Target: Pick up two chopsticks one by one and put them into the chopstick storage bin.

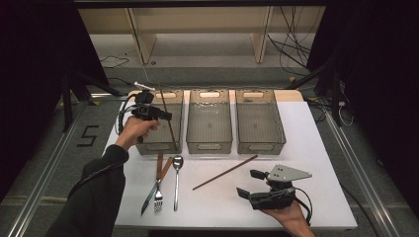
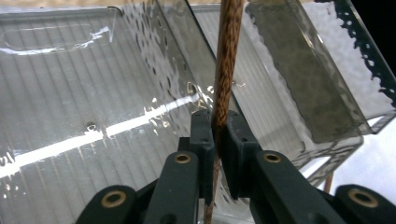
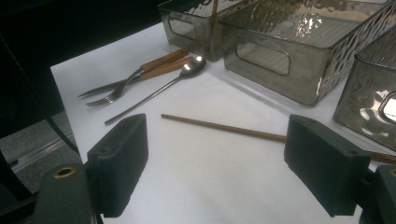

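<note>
- The right gripper (image 3: 217,163) hangs over the white table (image 3: 196,186), its two black jaws spread wide with nothing between them.
- A brown chopstick (image 3: 224,127) lies on the table beyond the jaws.
- Farther off lie a spoon (image 3: 159,91), a fork (image 3: 135,79) and a knife (image 3: 116,84), side by side.
- Three clear bins (image 3: 280,51) stand behind them.
- A second chopstick (image 3: 214,23) stands in the far bin.

Dark studio bay, white tabletop (image 1: 316,148) lit from above.

Pale wood shelving unit (image 1: 202,29) sits against the far side, well beyond the left claw (image 1: 165,116); grey floor (image 1: 207,74) between shelf and tabletop. Loose black cables (image 1: 296,39) trail on the floor far right. Black curtains both sides. Metal floor rails (image 1: 44,173) flank the tabletop; a "5" marking (image 1: 88,136) is left of the left claw.
</note>
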Demonstrator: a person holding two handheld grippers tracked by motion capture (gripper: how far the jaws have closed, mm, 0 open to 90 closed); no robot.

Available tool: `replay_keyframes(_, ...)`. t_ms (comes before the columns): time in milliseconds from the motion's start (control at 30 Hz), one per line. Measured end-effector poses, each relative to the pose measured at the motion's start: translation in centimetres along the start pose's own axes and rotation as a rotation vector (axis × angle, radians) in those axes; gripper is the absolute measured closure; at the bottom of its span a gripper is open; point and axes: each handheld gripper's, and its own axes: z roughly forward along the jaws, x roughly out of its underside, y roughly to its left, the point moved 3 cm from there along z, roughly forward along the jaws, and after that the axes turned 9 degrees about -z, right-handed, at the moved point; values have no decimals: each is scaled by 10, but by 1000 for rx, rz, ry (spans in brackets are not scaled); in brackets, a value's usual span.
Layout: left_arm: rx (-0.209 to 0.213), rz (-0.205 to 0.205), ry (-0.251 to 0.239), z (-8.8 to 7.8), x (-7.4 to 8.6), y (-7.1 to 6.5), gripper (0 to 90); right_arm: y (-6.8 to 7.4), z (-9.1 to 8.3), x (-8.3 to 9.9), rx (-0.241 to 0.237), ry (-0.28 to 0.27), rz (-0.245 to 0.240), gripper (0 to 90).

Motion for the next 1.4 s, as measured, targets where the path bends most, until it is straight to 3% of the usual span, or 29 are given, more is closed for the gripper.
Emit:
replay_keyframes(100, -29, -10, 17, 2, 0, -1, 607, 0, 0, 0, -2, 0, 1, 225)
replay_keyframes(133, -48, -13, 17, 3, 0, -2, 388, 0, 0, 0, -1, -1, 1, 225)
replay_keyframes(167, -63, -20, 23, 4, 0, -2, 388, 0, 0, 0, -1, -1, 1, 225)
replay_keyframes(233, -72, -28, 47, 4, 0, -3, 261, 0, 0, 0, -2, 0, 2, 225)
replay_keyframes(333, -79, -23, 31, 2, 0, -4, 188, 0, -2, -1, 1, -3, 2, 225)
replay_keyframes(500, -103, 16, 12, -4, 5, -10, 161, -1, -3, -1, 7, -2, 1, 225)
replay_keyframes(733, -22, 69, -60, -20, 24, -31, 162, -3, -4, 0, 12, 2, -1, 225)
replay_keyframes(967, 27, 193, -69, -27, 55, -61, 172, -4, -5, 1, 20, 4, 5, 225)
replay_keyframes(1100, 66, 231, -83, -29, 73, -73, 174, -5, -6, 2, 22, 3, 3, 225)
replay_keyframes(1233, 89, 266, -76, -22, 92, -78, 178, -6, -8, 3, 31, 0, 11, 225)
replay_keyframes(1400, 124, 269, -90, -14, 109, -76, 179, -7, -11, 4, 41, -7, 16, 225)
